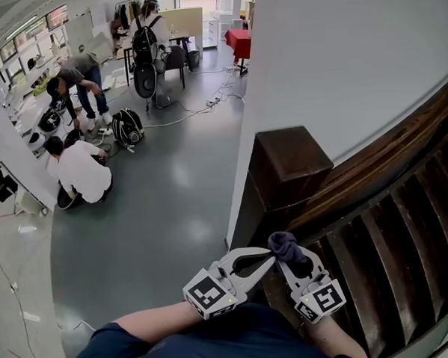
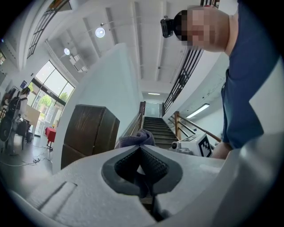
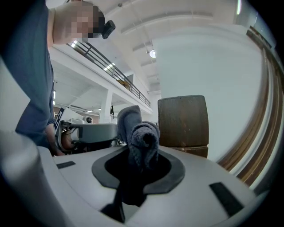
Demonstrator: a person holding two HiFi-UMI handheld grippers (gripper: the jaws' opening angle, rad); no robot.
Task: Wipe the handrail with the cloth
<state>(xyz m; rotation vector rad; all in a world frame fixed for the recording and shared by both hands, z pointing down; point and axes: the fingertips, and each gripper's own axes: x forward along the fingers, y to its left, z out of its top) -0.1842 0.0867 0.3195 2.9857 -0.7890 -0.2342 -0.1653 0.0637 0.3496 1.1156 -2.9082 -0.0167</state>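
**Cloth pinched from both sides, handrail unwiped**

Dark cloth (image 1: 286, 247) sits bunched between the two grippers, close to the person's body and just short of the newel post (image 1: 289, 162). The right gripper (image 1: 292, 264) has its jaws clamped on the main wad, with a rolled end poking out past the tips. The left gripper (image 1: 267, 260) has its jaws drawn almost together, and they seem to nip an edge of the same cloth at their tips. The wooden handrail (image 1: 391, 147) climbs away to the right above the stairs (image 1: 408, 255), and the cloth looks clear of it.

To wipe well, one gripper probably needs to let go so the other can carry a fat, free pad of cloth. That pad should press flat on top of the rail beside the post, then slide steadily upward along the grain, without the hard jaws scraping the wood.
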